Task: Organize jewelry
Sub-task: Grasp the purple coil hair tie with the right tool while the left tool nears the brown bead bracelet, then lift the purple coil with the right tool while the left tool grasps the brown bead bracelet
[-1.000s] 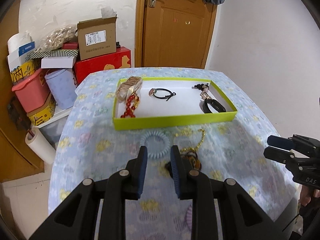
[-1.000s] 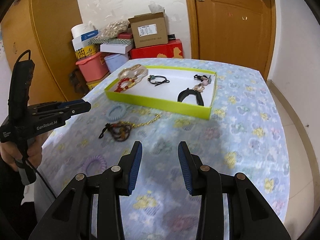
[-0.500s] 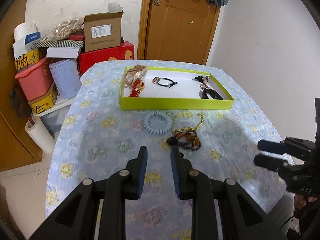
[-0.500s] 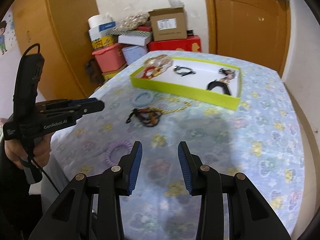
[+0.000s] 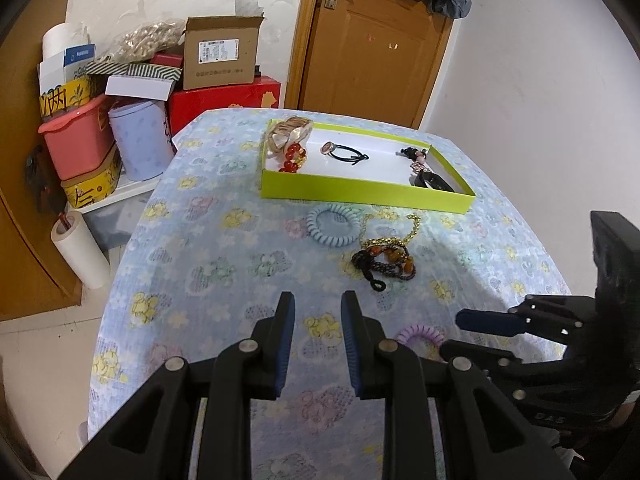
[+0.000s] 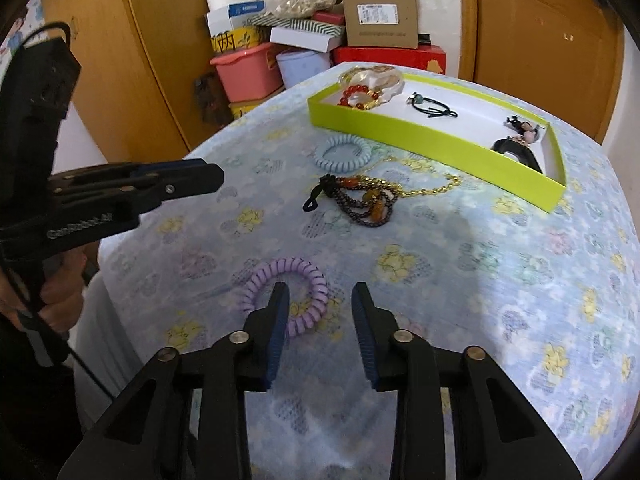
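Note:
A lime-green tray (image 5: 360, 191) (image 6: 432, 136) at the far side of the table holds a red bead bracelet (image 5: 294, 158), a black hair tie (image 5: 346, 151) and a black clip (image 5: 434, 182). In front of it lie a blue coil hair tie (image 5: 335, 225) (image 6: 343, 153), a dark bead necklace with a gold chain (image 5: 384, 258) (image 6: 368, 200) and a purple coil hair tie (image 6: 288, 294) (image 5: 418, 334). My right gripper (image 6: 320, 316) is open and empty, just above the purple tie's near edge. My left gripper (image 5: 316, 328) is open and empty above the cloth.
The table has a blue flowered cloth (image 5: 224, 264). Boxes, a pink tub (image 5: 76, 140) and a paper roll (image 5: 82, 254) are stacked off its left edge. A wooden door (image 5: 372, 52) stands behind. The table drops off close on the left and near sides.
Both grippers have pulled back toward the near edge of the table. My right gripper has swung left and lower, over the purple coil tie. The jewelry has not moved.

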